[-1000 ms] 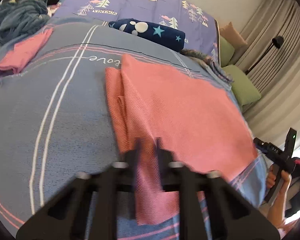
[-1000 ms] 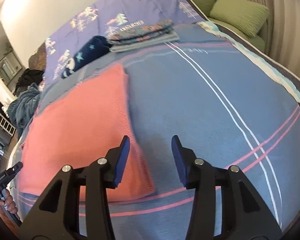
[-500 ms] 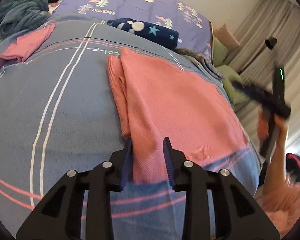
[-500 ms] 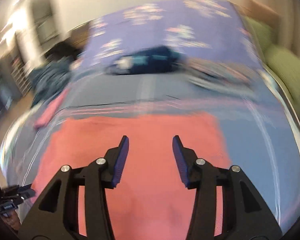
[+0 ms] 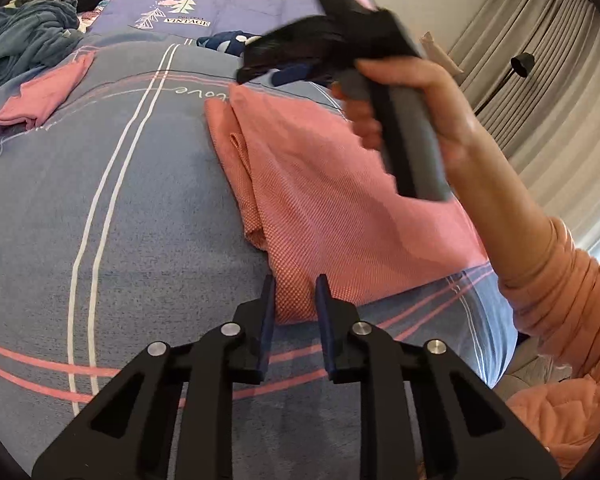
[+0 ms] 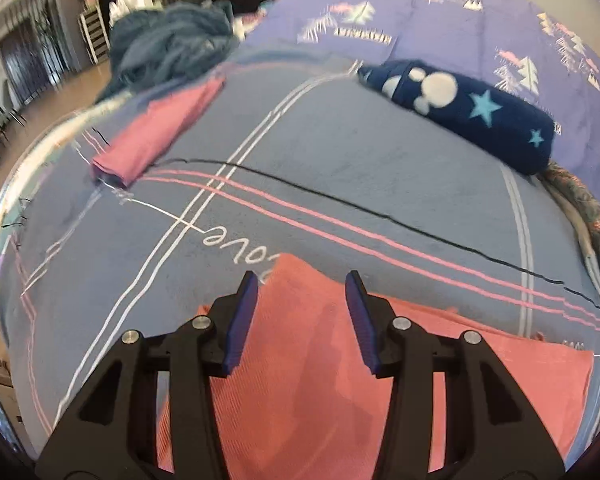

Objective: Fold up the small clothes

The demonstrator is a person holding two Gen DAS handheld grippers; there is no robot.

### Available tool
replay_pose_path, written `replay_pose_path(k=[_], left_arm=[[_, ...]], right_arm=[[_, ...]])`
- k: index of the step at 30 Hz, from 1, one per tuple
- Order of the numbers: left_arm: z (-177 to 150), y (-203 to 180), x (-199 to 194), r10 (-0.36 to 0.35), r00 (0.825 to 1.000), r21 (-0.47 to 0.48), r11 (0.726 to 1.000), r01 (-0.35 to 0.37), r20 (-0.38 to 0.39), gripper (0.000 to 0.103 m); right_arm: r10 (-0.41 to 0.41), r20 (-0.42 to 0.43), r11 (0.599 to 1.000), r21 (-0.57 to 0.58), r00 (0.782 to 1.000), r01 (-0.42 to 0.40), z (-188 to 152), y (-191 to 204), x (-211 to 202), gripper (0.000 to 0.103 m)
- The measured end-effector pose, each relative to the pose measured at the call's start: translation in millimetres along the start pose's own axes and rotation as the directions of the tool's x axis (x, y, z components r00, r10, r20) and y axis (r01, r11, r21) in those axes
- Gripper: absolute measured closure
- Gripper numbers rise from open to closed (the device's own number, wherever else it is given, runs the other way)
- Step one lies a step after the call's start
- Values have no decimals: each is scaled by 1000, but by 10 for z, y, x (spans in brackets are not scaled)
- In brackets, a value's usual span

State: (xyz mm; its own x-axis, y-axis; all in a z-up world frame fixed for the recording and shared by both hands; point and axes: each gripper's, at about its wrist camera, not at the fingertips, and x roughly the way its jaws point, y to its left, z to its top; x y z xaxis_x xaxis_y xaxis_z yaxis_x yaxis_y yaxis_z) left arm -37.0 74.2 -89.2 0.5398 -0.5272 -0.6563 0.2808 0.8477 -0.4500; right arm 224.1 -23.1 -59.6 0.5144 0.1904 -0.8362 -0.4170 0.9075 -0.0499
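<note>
A salmon-pink cloth [image 5: 340,184] lies flat on the blue striped bedspread [image 5: 100,208], its left edge folded over. My left gripper [image 5: 295,284] is open, its fingers on either side of the cloth's near left corner. My right gripper [image 6: 300,284] is open and empty, hovering over the far left corner of the same cloth [image 6: 320,380]. In the left wrist view the right gripper's body [image 5: 372,60] and the hand holding it cross above the cloth.
A folded pink garment [image 5: 36,98] lies at the bed's far left. A navy star-patterned roll [image 6: 472,112] lies at the back. A blue-grey clothes heap [image 6: 168,44] sits at the far left edge, a folded patterned stack [image 6: 592,208] to the right.
The left gripper let go of the cloth's near corner and drew back a little. The right gripper swung from the cloth's right side across to its far left corner.
</note>
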Motion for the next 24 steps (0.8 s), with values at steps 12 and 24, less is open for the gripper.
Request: replay_pose_path(k=[12, 24], left_arm=[[5, 29, -111, -43, 999, 17, 999, 42, 28, 98], [-98, 124, -142, -34, 999, 5, 999, 34, 17, 100]], right_arm=[[-13, 31, 996, 84, 999, 11, 214, 131, 145, 100], [34, 92, 999, -41, 995, -30, 20, 60, 31, 68]])
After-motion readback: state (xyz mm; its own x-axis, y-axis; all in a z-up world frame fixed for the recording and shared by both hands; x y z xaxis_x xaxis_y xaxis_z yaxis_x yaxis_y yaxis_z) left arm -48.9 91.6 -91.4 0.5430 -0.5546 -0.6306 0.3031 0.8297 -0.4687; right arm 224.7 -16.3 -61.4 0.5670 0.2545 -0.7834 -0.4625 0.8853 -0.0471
